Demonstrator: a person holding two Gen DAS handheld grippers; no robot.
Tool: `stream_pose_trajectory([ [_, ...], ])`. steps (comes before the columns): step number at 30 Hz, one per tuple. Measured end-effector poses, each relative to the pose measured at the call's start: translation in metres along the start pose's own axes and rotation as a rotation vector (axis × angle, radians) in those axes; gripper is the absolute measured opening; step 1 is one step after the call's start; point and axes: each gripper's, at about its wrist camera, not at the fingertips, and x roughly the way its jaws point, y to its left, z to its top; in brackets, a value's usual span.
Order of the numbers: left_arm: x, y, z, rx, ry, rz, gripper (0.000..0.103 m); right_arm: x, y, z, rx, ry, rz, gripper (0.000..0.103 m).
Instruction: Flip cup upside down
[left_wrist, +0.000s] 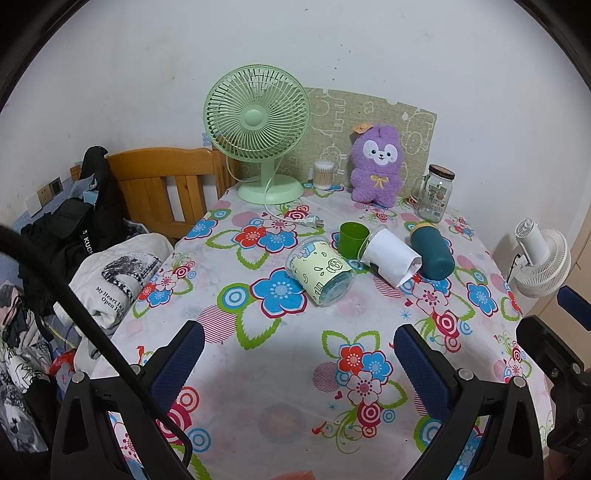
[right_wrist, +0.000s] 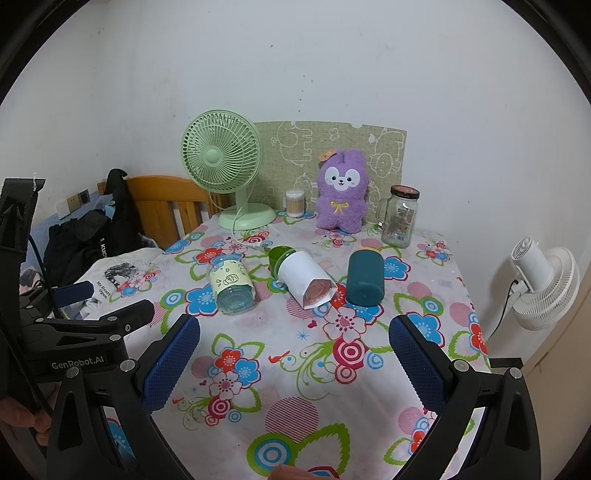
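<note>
Four cups lie or stand mid-table. A glass cup with a pale yellow cartoon sleeve (left_wrist: 320, 273) (right_wrist: 232, 286) lies on its side. A small green cup (left_wrist: 353, 238) (right_wrist: 280, 258) stands upright. A white paper-wrapped cup (left_wrist: 390, 257) (right_wrist: 305, 280) lies on its side against the green cup. A dark teal cup (left_wrist: 432, 251) (right_wrist: 365, 275) lies on its side. My left gripper (left_wrist: 299, 354) is open and empty, near the front of the table. My right gripper (right_wrist: 294, 347) is open and empty, short of the cups.
A flowered tablecloth (left_wrist: 288, 369) (right_wrist: 295, 373) covers the table. At the back stand a green fan (left_wrist: 258, 133) (right_wrist: 221, 162), a cotton swab jar (left_wrist: 323, 175), a purple plush (left_wrist: 376, 162) (right_wrist: 342, 188) and a glass jar (left_wrist: 436, 192) (right_wrist: 400, 215). A wooden chair with clothes (left_wrist: 162, 184) is left; a white fan (right_wrist: 543, 280) is right.
</note>
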Motion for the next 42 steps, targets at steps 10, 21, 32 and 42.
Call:
stream_pose_trajectory([
  [10,0.004,0.009,-0.001,0.000,0.002,0.001,0.103,0.001,0.000,0.000,0.002,0.003,0.003,0.103],
  [21,0.014,0.003,-0.003,-0.012,0.023,0.006,0.103,0.008,0.000,-0.004,0.008,0.026,0.017,0.103],
  [32,0.040,0.008,0.007,-0.049,0.072,0.015,0.103,0.048,-0.002,0.015,-0.065,0.084,0.029,0.103],
  [42,0.092,0.010,0.020,-0.112,0.154,0.043,0.103,0.134,-0.010,0.037,-0.230,0.181,0.060,0.103],
])
